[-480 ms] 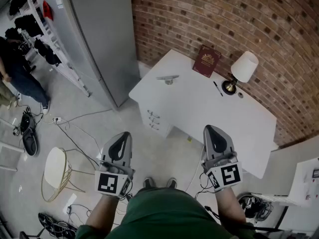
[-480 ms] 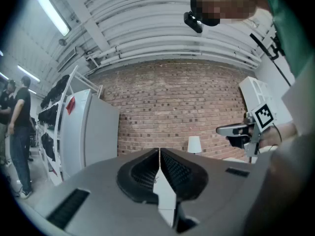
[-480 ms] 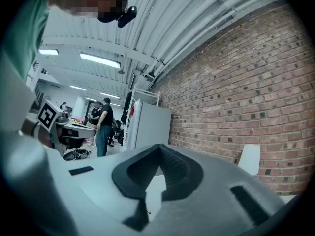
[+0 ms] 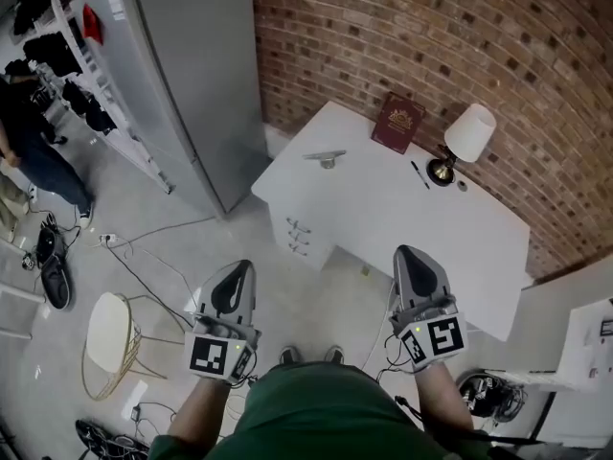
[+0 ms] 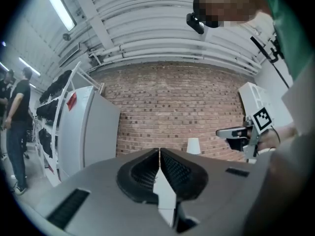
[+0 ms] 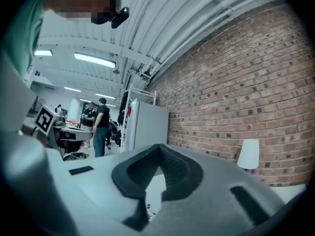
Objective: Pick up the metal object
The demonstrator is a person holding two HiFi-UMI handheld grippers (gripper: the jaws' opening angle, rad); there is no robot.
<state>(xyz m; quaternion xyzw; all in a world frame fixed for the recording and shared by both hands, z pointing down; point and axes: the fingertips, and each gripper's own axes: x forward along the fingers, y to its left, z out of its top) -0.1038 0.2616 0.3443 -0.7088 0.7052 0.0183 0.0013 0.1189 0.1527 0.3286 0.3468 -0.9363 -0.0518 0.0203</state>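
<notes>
My left gripper [image 4: 236,274] and right gripper [image 4: 412,259] hang side by side over the floor [image 4: 316,290], well short of the tabletop [image 4: 383,218] ahead, which stands against the brick wall [image 4: 431,36]. On the tabletop, the metal object [image 4: 325,156] lies near the left edge. To its right a book [image 4: 397,120] sits by the wall, and a lamp [image 4: 465,137] stands further right, with a pen [image 4: 419,172] just before it. A tall cabinet [image 4: 192,75] stands left of the tabletop, with a rack [image 4: 77,56] beyond it. A person [image 4: 24,132] stands at far left. A chair [image 4: 107,326] stands left of my left gripper.
</notes>
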